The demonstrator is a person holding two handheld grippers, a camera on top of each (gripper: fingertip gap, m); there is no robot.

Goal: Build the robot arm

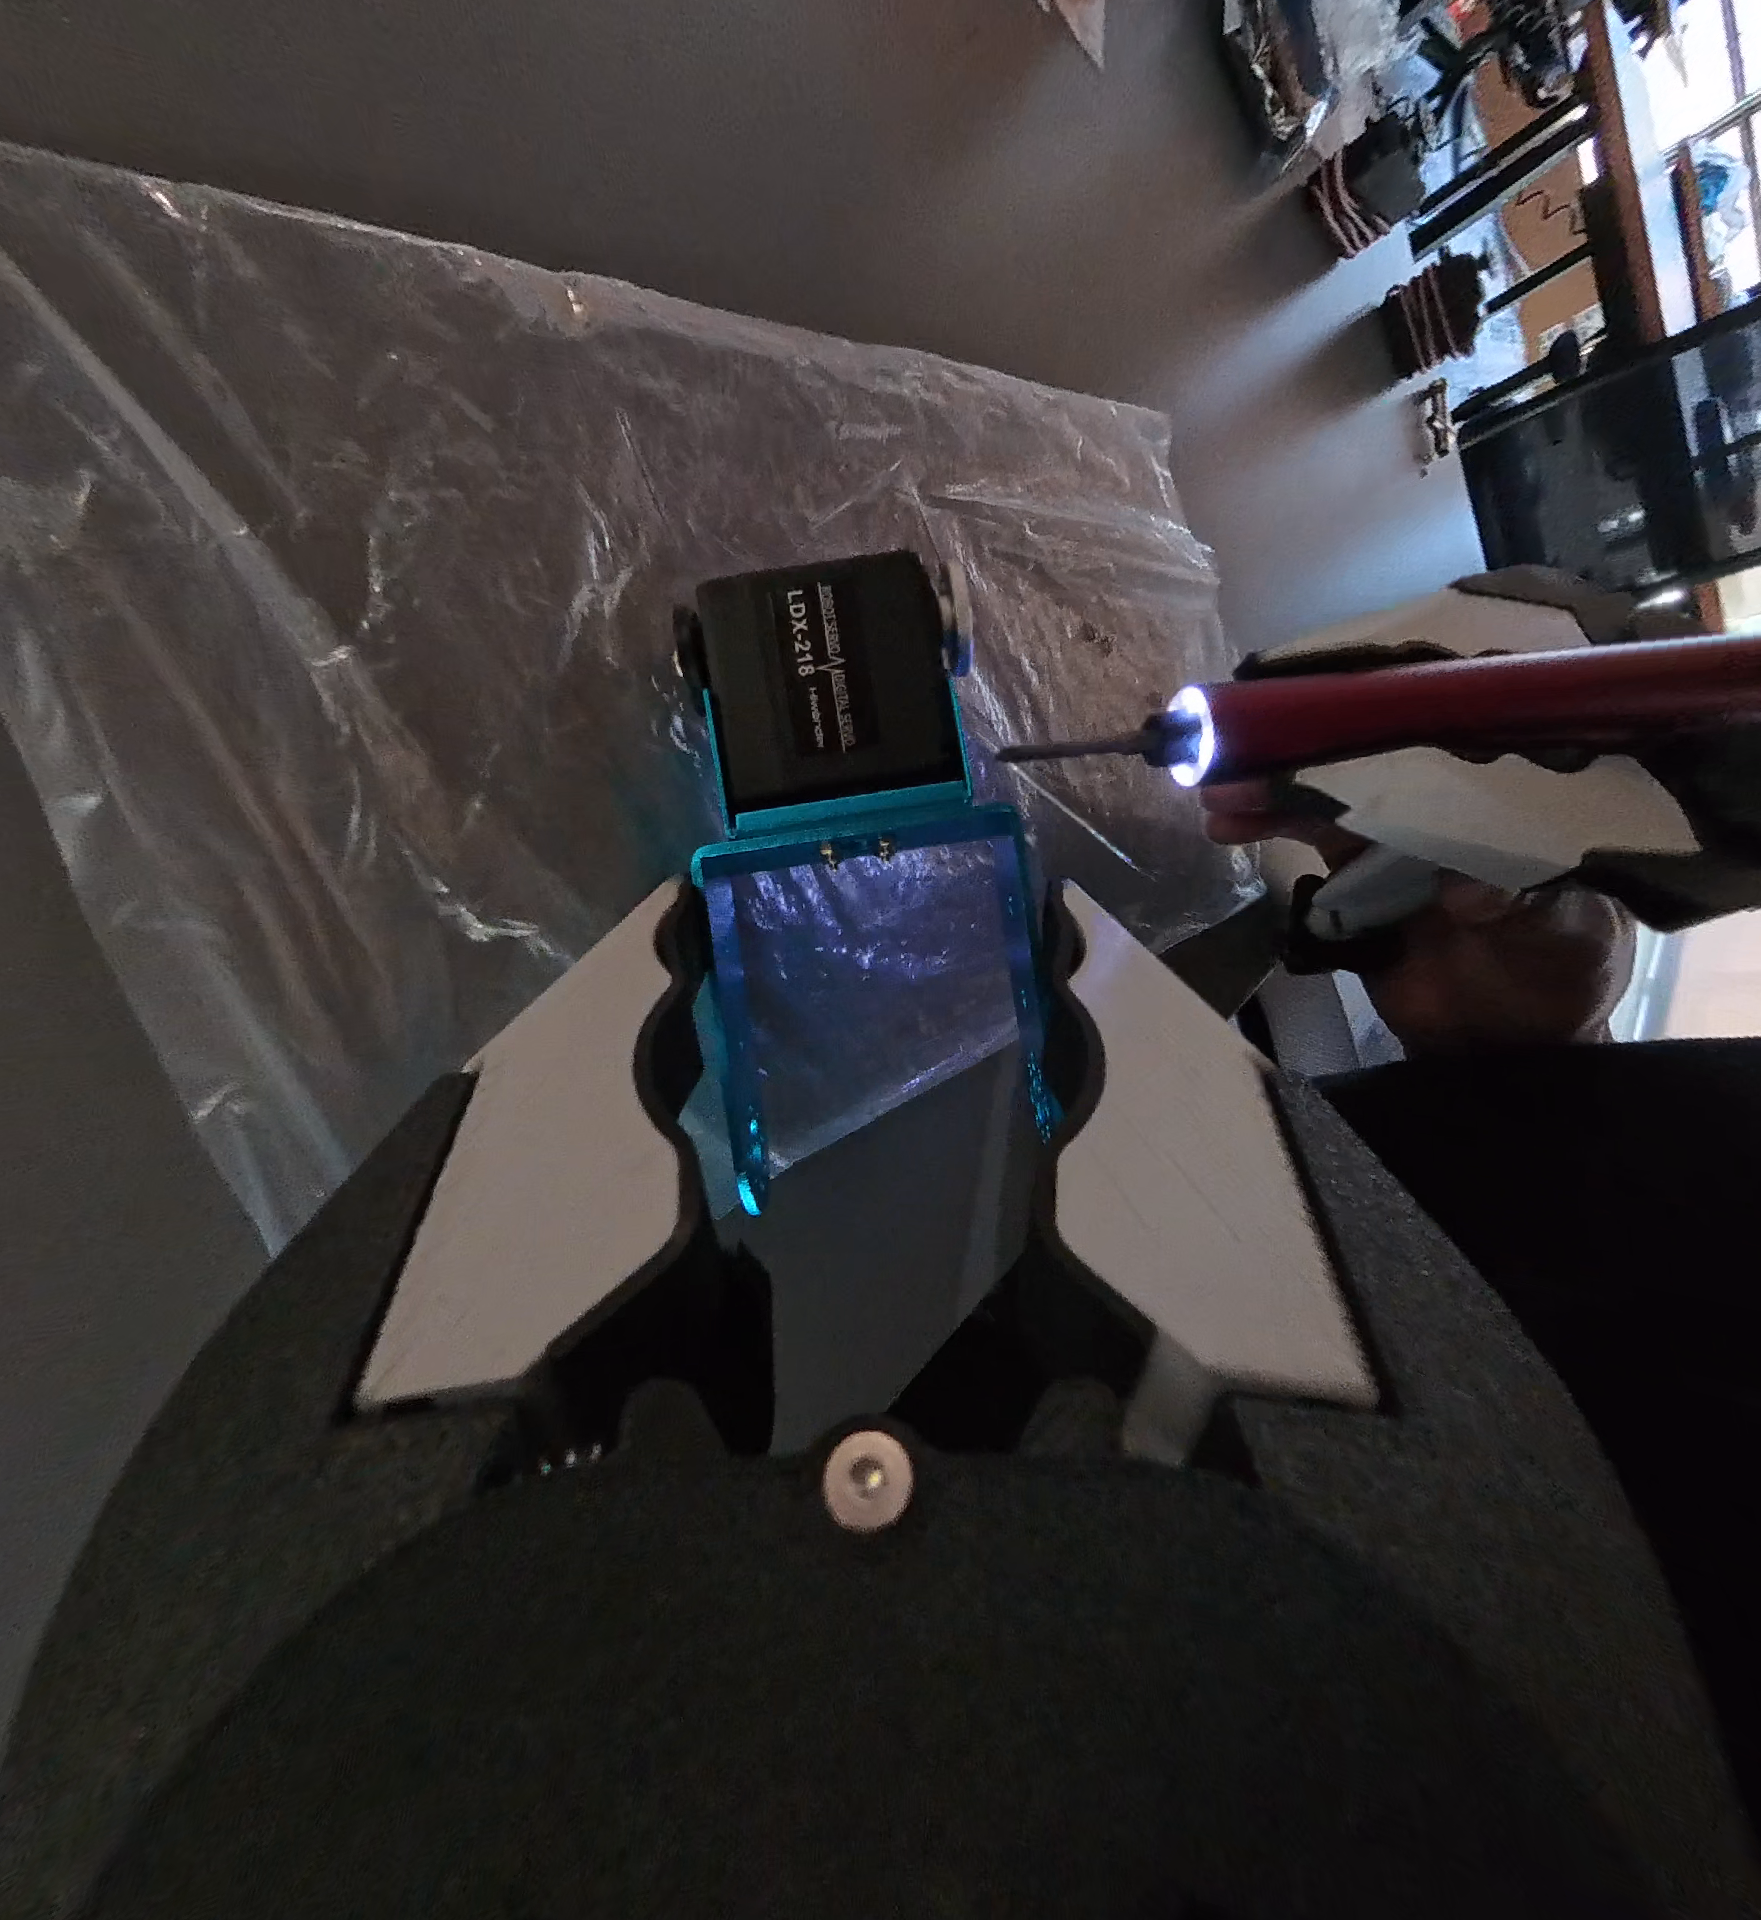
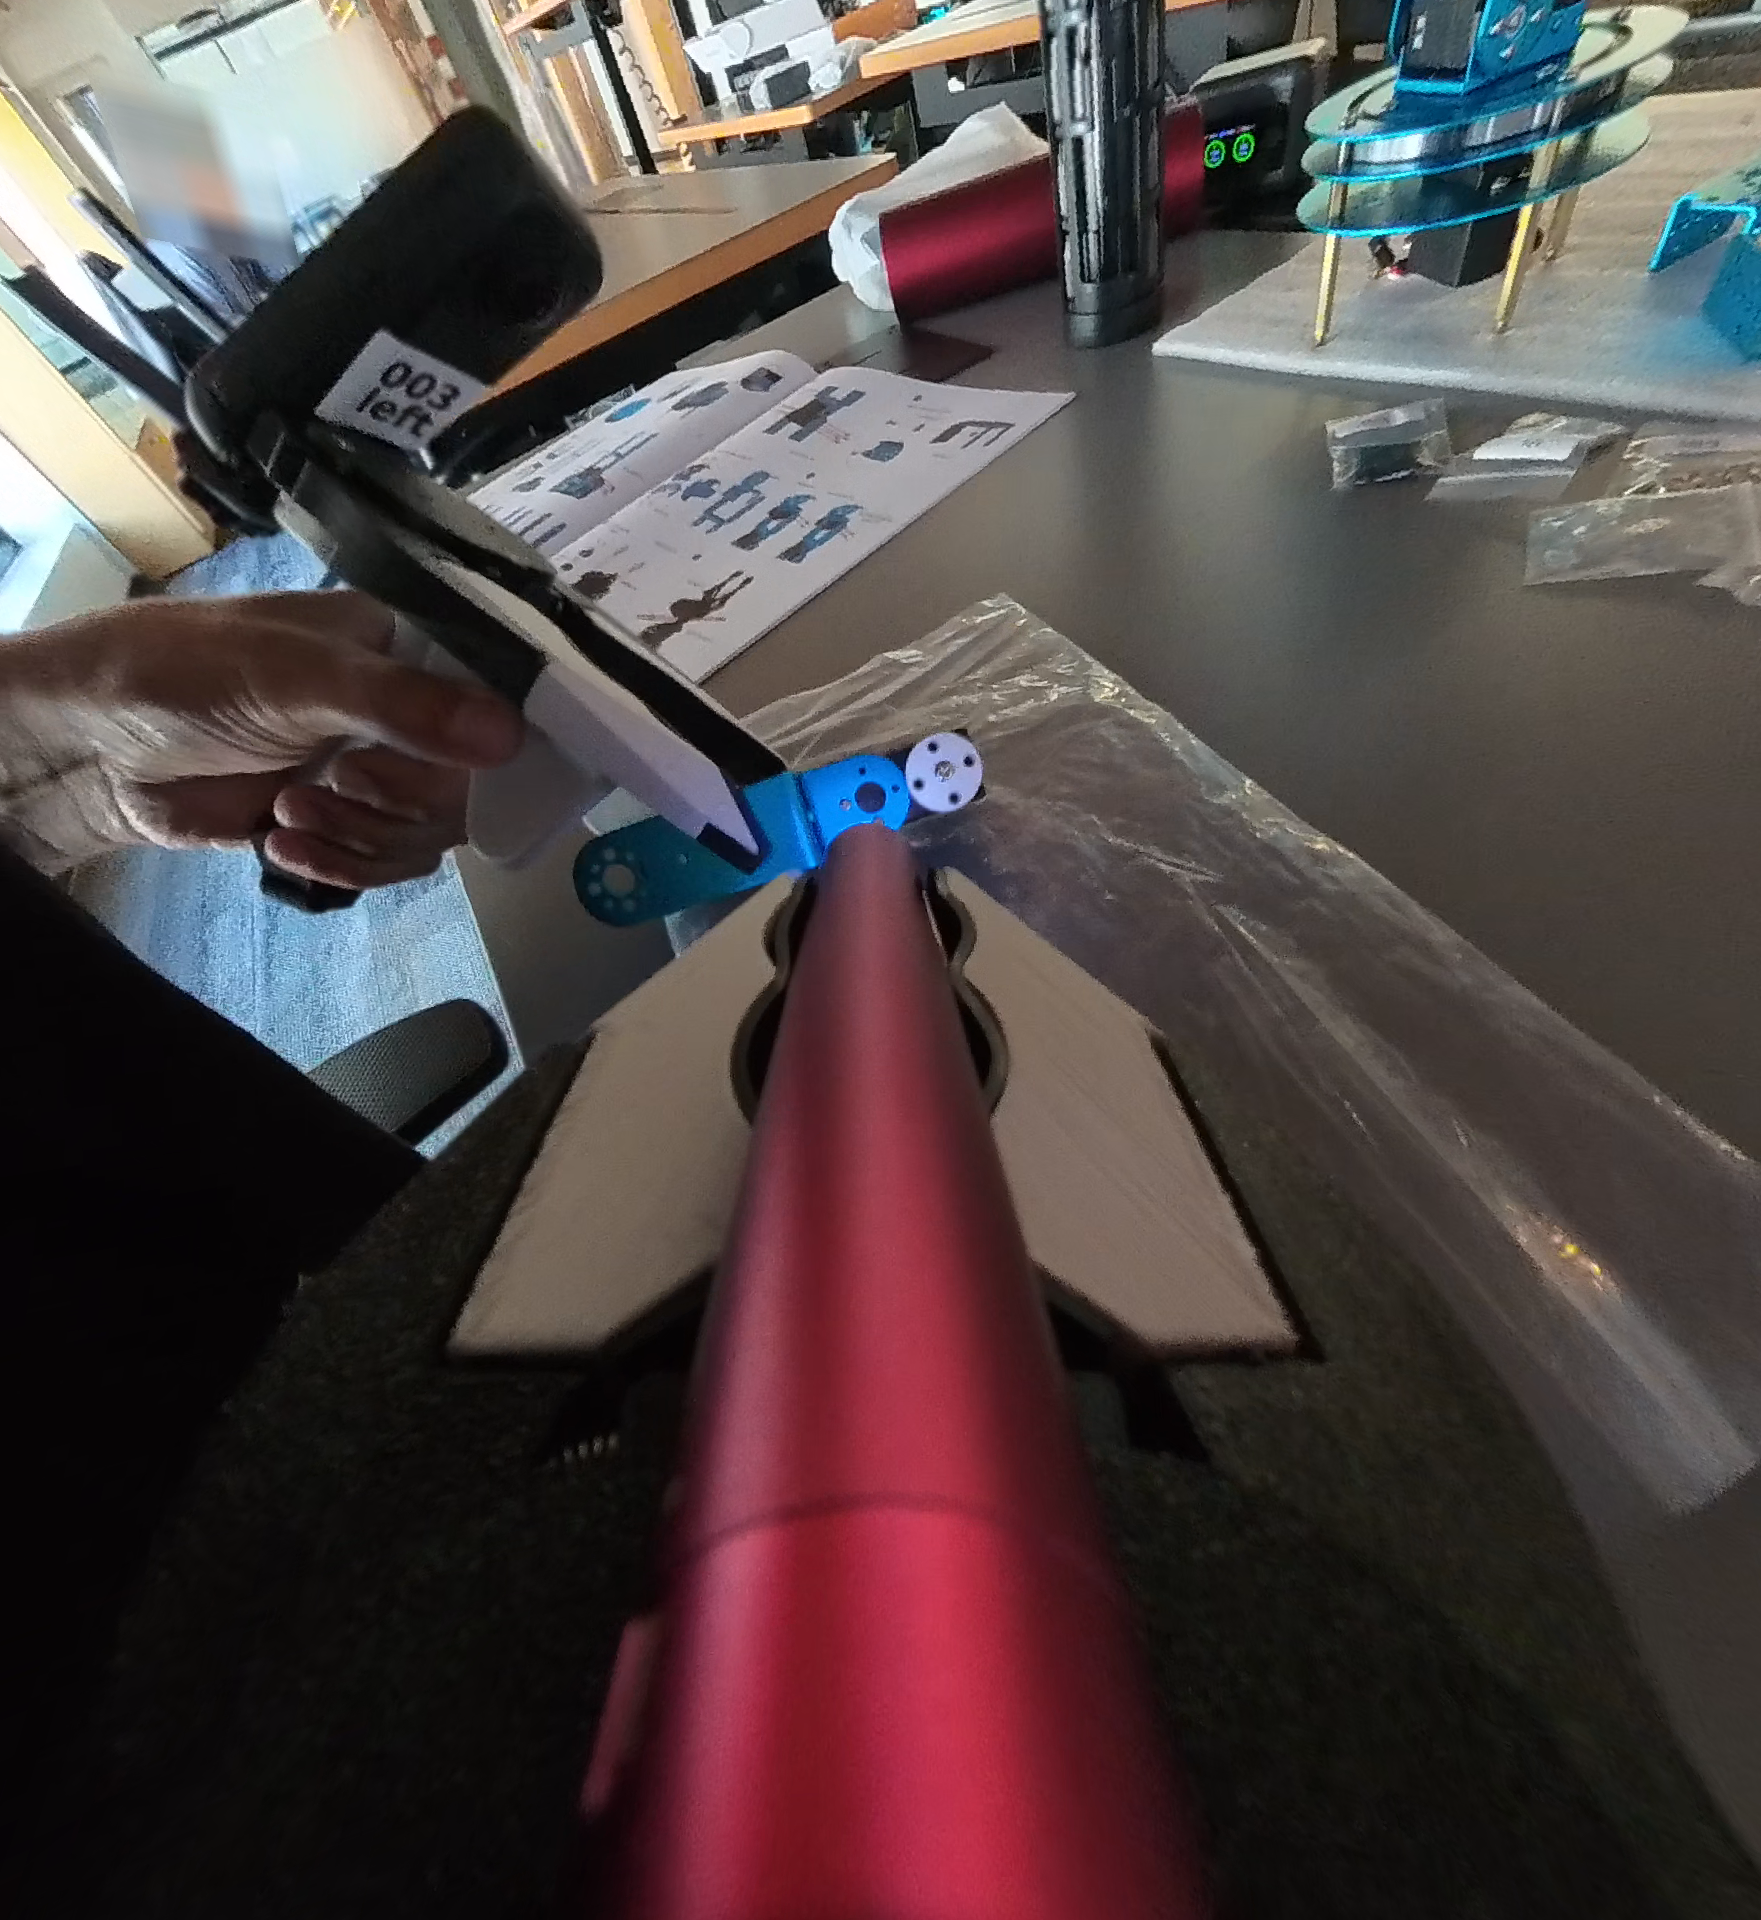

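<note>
left gripper (image 1: pixel 860 997): fingers pinched on the flanks of a blue anodised u-shaped metal bracket (image 1: pixel 855 883), held up off the desk
bracket load: a black box-shaped servo motor (image 1: pixel 824 686) with a white label sits in a second blue bracket joined to the first; white round servo horn (image 2: pixel 943 771) on its side
right gripper (image 2: pixel 871 935): closed round a red cylindrical metal electric screwdriver (image 2: pixel 855 1351), barrel lying along the fingers
screwdriver tip: ring light lit, thin dark bit (image 1: pixel 1063 750) just beside the servo bracket's right flank; whether it touches a screw cannot be told
beneath: crumpled clear plastic bag (image 2: pixel 1323 987) near the front edge of the grey desk (image 2: pixel 1375 623)
left hand (image 2: pixel 232 717): bare, wrapped round the left gripper's handle
mid desk: open white instruction booklet with blue part drawings (image 2: pixel 751 478)
right side of desk: several small clear bags of hardware (image 2: pixel 1634 499)
far right corner: blue tiered disc assembly on brass standoffs (image 2: pixel 1458 145), loose blue brackets (image 2: pixel 1759 260) beside it, both on a pale foam sheet
far edge: black cylindrical bottle (image 2: pixel 1110 166), red cylindrical case (image 2: pixel 969 239) behind it
</note>
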